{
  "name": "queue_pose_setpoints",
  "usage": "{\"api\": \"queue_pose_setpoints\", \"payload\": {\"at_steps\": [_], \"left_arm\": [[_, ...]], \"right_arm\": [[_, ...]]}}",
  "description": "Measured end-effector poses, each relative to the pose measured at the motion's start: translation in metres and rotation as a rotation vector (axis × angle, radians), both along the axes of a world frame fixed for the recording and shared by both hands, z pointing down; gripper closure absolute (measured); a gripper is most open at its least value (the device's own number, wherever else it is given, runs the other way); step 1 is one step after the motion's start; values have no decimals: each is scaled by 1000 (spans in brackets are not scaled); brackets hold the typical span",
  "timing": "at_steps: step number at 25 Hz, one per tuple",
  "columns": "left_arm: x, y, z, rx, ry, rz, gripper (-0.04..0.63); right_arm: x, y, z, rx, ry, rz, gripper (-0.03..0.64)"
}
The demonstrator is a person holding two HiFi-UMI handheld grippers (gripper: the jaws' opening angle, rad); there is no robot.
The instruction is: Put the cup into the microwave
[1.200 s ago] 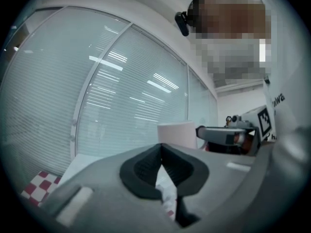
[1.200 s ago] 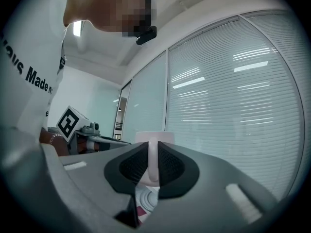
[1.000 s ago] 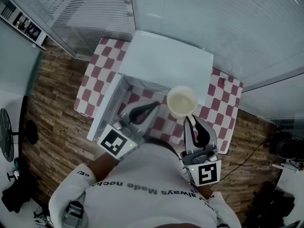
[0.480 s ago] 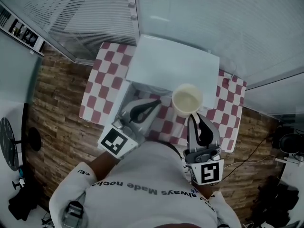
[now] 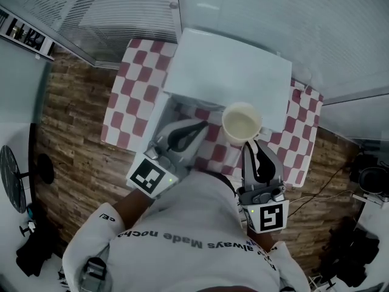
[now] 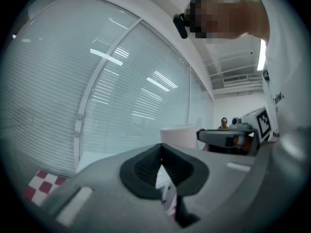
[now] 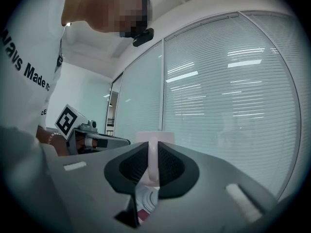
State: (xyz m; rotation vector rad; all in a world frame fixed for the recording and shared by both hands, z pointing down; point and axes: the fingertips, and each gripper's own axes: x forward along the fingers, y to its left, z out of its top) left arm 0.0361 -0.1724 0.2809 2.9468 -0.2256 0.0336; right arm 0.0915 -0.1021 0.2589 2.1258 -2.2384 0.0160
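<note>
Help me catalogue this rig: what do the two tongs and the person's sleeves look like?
Both the left tongs and the right tongs are grey and wedge-shaped, with black ribbed pads inside. Each carries a white cube at its rear, printed with a black square marker. The person wears a white long-sleeved top with black lettering.

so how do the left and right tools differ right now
The right tool is shut on the handle of the cup, while the left tool is shut on nothing. In the head view the right tool points straight ahead, while the left tool angles in toward the cup. Both hang in front of the white microwave.
</note>
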Motion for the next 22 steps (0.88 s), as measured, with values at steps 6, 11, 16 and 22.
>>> {"api": "queue_pose_setpoints", "payload": {"at_steps": [6,11,16,22], "left_arm": [[1,-4,32,-34,-27,-10,591],[1,-3,59,-38,-52,-12,591],[4,-3,90,-60,-78,-7,592],[3,-4,121,-83,-105,-10,592]], "right_arm": [[-4,-2,32,-41,-20,-33,578],[-6,-3,60,-62,-53,-41,578],[-4,-6,91,-95,-76,-49,578],[-3,-8,123,-130,-91,-48,578]]}}
